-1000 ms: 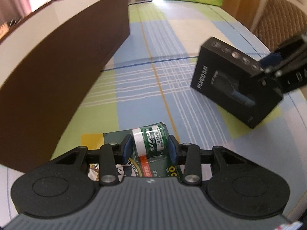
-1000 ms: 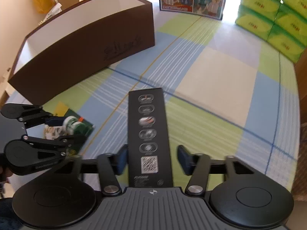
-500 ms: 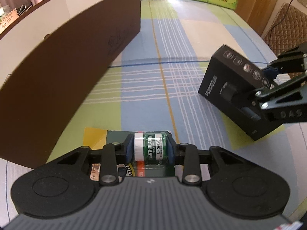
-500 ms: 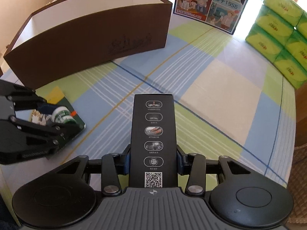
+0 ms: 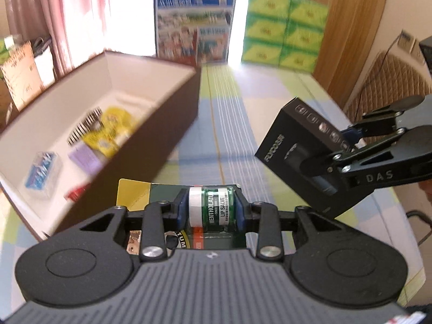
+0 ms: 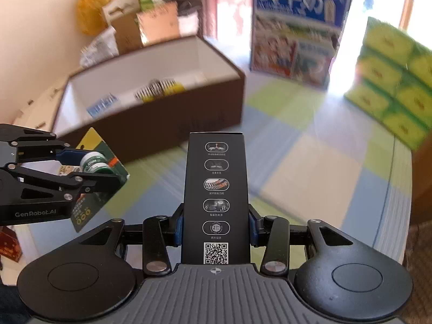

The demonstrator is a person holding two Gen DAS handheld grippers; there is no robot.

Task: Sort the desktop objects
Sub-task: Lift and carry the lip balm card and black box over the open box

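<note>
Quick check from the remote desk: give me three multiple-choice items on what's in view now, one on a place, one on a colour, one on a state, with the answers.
1. Where is the lip salve pack?
A. in the brown box
B. between the left claw's pads
C. on the tissue packs

2. What colour is the brown box's inside?
A. white
B. red
C. black

3. How is the black carton held?
A. lying loose on the cloth
B. clamped in the right claw
C. standing inside the brown box

Answers: 1 B, the left claw pinches the jar on its card. 2 A, the inner walls show white. 3 B, the right claw presses both its sides.
</note>
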